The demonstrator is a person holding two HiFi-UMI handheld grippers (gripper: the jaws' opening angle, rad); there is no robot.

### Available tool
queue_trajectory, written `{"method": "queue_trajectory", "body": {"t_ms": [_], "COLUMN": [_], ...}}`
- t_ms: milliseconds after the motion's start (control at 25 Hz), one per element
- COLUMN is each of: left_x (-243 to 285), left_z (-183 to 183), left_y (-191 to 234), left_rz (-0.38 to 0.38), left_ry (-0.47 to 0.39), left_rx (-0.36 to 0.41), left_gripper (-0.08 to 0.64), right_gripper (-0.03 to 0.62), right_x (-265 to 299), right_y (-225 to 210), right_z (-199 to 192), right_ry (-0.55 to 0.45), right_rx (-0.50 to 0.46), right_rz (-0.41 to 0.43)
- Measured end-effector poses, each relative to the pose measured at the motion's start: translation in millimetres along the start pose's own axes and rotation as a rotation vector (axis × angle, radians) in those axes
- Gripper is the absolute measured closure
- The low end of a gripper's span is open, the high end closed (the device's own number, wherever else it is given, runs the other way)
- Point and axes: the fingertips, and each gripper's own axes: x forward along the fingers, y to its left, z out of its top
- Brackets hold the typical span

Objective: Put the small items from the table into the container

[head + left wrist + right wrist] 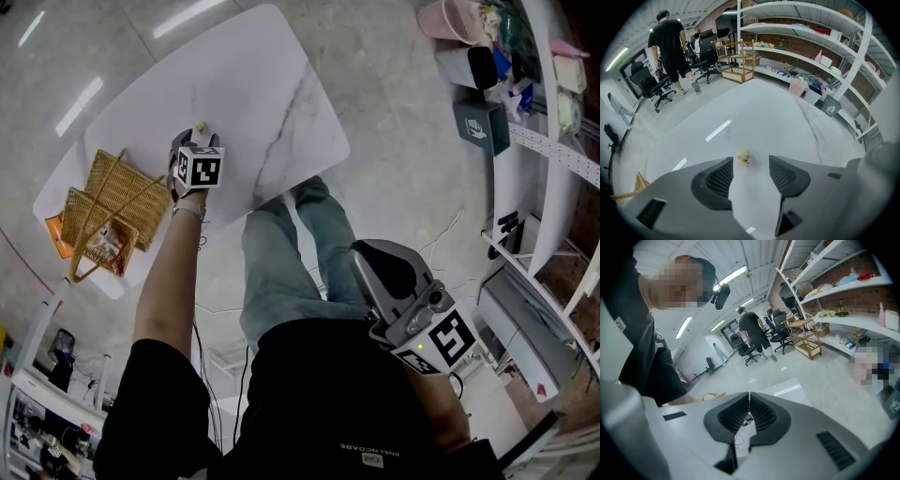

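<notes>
R gripper [747, 401] closed off table [262, 84], L gripper [751, 160] wide over item [744, 158]

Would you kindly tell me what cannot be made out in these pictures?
- Item: too small and blurred in the left gripper view to identify; in the head view mostly hidden by the open left gripper.
- Basket: contents unclear in the head view, where the handles cross them; the left gripper view's edge cuts off all but a corner.
- Table: in the right gripper view mostly hidden by the shut right gripper.
</notes>
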Motion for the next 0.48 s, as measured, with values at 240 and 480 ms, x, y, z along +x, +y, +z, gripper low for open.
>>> {"method": "queue_trajectory", "body": {"t_ms": [240,480], "left_x": [13.7,23.0], "left_z": [0.0,-0.9], "left_y": [5.9,12.0], "left_rz": [0.024,0.025], "left_ry": [-0.003,0.01], "left_rx": [-0.004,-0.015], "left_gripper": [0.337,0.337], "right_gripper": [0.58,0.58], "right_x": [3.5,6.1], "right_y": [-3.4,-0.3], "right_z": [-6.6,-9.0], "right_ry": [0.008,0.007], "right_rx": [0.013,0.021], "right_rz": [-0.016,-0.021]}}
